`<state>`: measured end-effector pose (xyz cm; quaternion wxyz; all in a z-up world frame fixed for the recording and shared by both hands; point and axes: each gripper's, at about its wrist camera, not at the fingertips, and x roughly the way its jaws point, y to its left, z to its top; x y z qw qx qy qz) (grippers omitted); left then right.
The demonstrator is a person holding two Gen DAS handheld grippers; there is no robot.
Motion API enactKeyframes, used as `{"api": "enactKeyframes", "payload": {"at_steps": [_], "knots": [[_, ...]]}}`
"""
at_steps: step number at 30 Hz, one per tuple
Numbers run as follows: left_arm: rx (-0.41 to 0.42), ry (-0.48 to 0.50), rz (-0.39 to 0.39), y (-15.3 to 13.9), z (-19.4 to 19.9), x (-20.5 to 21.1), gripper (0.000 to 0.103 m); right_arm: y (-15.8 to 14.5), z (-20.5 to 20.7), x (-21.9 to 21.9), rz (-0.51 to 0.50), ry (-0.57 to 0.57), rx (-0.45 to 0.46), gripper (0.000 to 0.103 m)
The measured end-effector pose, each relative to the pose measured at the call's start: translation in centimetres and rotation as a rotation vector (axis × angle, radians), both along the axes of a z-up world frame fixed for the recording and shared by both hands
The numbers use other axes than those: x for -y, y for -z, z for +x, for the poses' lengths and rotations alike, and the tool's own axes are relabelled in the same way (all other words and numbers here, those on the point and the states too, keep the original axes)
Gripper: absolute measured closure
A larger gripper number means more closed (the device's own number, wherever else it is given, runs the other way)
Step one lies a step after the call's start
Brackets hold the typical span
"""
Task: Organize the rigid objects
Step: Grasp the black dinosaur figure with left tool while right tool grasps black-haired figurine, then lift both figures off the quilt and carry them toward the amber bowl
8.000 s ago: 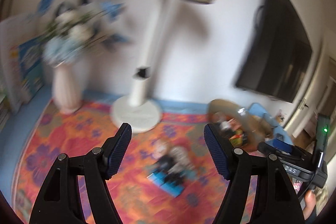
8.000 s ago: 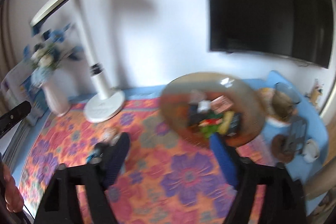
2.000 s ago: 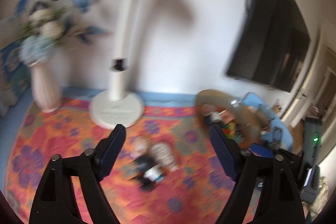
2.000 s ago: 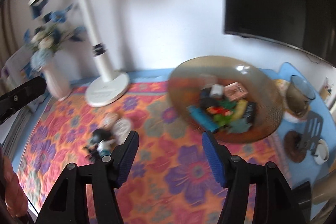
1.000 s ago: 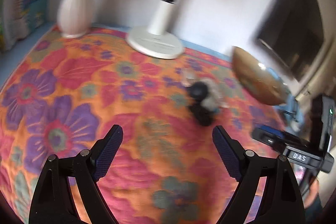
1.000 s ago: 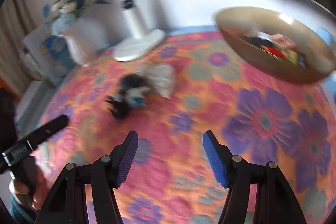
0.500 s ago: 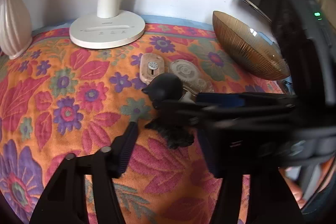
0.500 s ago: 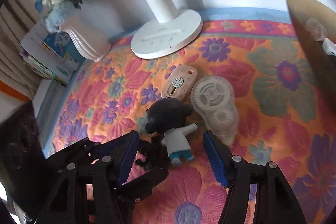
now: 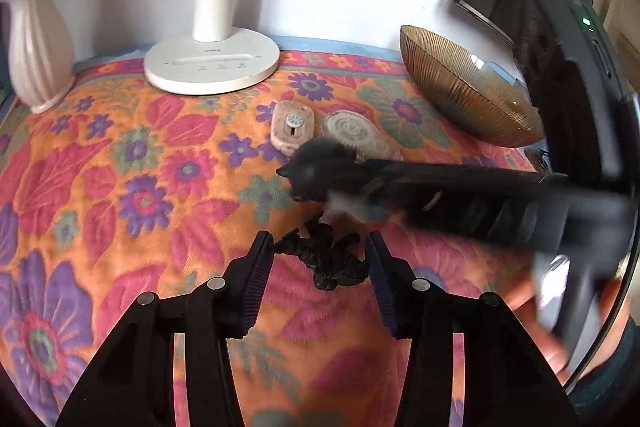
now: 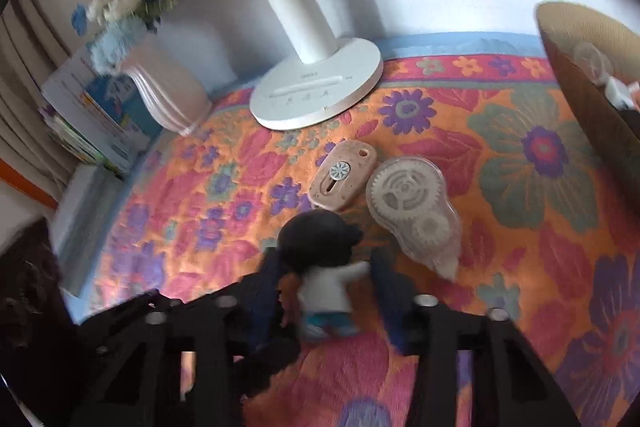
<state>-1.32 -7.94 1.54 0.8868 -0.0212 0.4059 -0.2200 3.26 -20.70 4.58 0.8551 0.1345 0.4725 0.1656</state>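
Black-headed toy figure in a white coat (image 10: 324, 267) lies on the flowered orange cloth (image 10: 200, 211), clamped between the closed-in jaws of the right gripper (image 10: 326, 291). Left gripper (image 9: 318, 259), jaws just narrowing, brackets a black spiky plastic figure (image 9: 328, 259); contact unclear. Clear tape dispenser (image 10: 416, 207) lies beside.

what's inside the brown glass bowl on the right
In the right wrist view the brown glass bowl shows only a clear round piece and a small white item; the frame edge hides the rest.
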Motion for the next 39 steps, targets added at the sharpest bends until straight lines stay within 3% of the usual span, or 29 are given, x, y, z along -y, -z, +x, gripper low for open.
{"api": "enactKeyframes", "payload": {"at_steps": [5, 8, 10, 11, 15, 20, 22, 29, 36, 39], "knots": [[0.014, -0.048, 0.022, -0.4, -2.4, -2.3, 0.059, -2.5, -3.3, 1.8, 0.041, 0.021, 0.05, 0.083], [-0.001, -0.067, 0.012, -0.1, -2.7, -3.7, 0.059, -2.2, -4.1, 1.5, -0.006, -0.002, 0.016, 0.077], [-0.008, -0.105, 0.001, 0.1, -2.5, -4.8, 0.059, -1.4, -3.8, 0.9, -0.031, -0.011, -0.022, 0.042], [-0.011, -0.127, -0.003, 0.1, -2.4, -5.4, 0.059, -1.3, -3.6, 0.5, -0.036, -0.01, -0.018, 0.04], [-0.021, -0.155, -0.042, 0.6, -2.2, -6.9, 0.059, -0.3, -2.0, -1.7, -0.137, -0.018, -0.011, 0.04], [-0.002, -0.157, -0.008, 0.6, -2.3, -6.4, 0.058, 1.3, 0.1, -3.9, -0.244, 0.003, 0.016, 0.04], [-0.004, -0.155, -0.005, 0.7, -2.2, -6.4, 0.058, 1.3, 0.0, -4.7, -0.303, 0.0, 0.051, 0.048], [-0.002, -0.153, -0.003, 0.6, -2.3, -6.3, 0.058, -0.6, -3.4, -3.2, -0.2, -0.03, 0.09, 0.049], [-0.004, -0.138, -0.009, 0.5, -2.4, -6.3, 0.053, -0.5, -9.2, 0.2, -0.326, 0.054, 0.054, 0.049], [-0.008, -0.13, -0.015, 0.6, -2.4, -6.3, 0.05, 1.0, -10.1, 1.9, -0.3, 0.066, 0.023, 0.048]]}}
